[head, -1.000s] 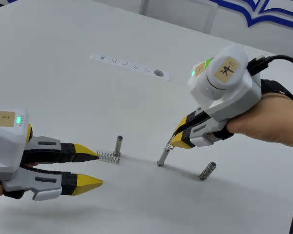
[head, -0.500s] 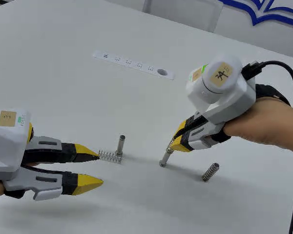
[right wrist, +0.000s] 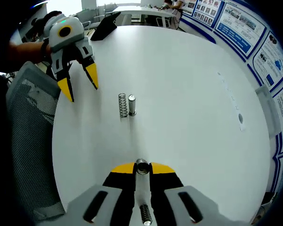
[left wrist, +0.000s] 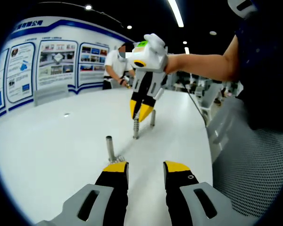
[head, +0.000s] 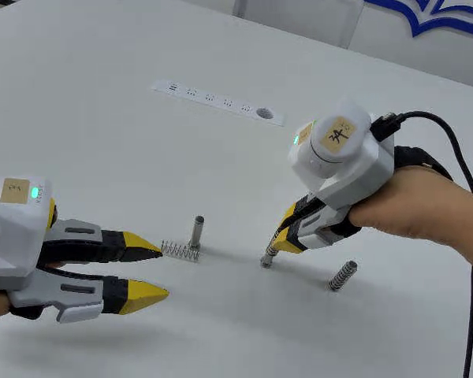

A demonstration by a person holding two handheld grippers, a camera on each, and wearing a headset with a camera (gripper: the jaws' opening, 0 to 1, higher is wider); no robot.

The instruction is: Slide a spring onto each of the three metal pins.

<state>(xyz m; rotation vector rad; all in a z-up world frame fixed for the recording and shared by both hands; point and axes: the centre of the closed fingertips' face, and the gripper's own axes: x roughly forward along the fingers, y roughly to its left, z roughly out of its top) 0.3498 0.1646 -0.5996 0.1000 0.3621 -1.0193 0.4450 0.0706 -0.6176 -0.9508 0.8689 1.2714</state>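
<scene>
- Table (head: pixel 102 118): white, flat, under both grippers.
- Left gripper (head: pixel 163 273): jaws wide apart, holding nothing, low over the table and well apart from the right gripper.
- Right gripper (head: pixel 279 245): jaws narrow, pinched on the held spring, angled down over the mid pin.
- Mid pin (head: pixel 266 259): directly below the right gripper's tips, leaning rather than upright, upper part hidden between the jaws.
- Bare pin (head: pixel 196 231): upright, just ahead of the left gripper's tips, no spring on it.
- Done pin (head: pixel 342 276): near the right gripper, on its side away from the left gripper. Looks already sleeved in coils, tilted.
- Held spring (head: pixel 274 236): at the right gripper's tips, seemingly started over the top of the mid pin. Cannot tell how far down.
- Loose spring (head: pixel 180 250): lying flat just ahead of the left gripper's tips, touching the foot of the bare pin.
- Step in hand, by judgement: seating the held spring on the mid pin. Roughly one of three done.
- To do it well: line the spring's bore up with the pin's lean and push along the pin's axis, not straight down.
- Keep the pinch light to avoid crushing coils. Ease off only once several coils are past the top.
- Risks: knocking the mid pin over, or the spring flicking out of the jaws.
</scene>
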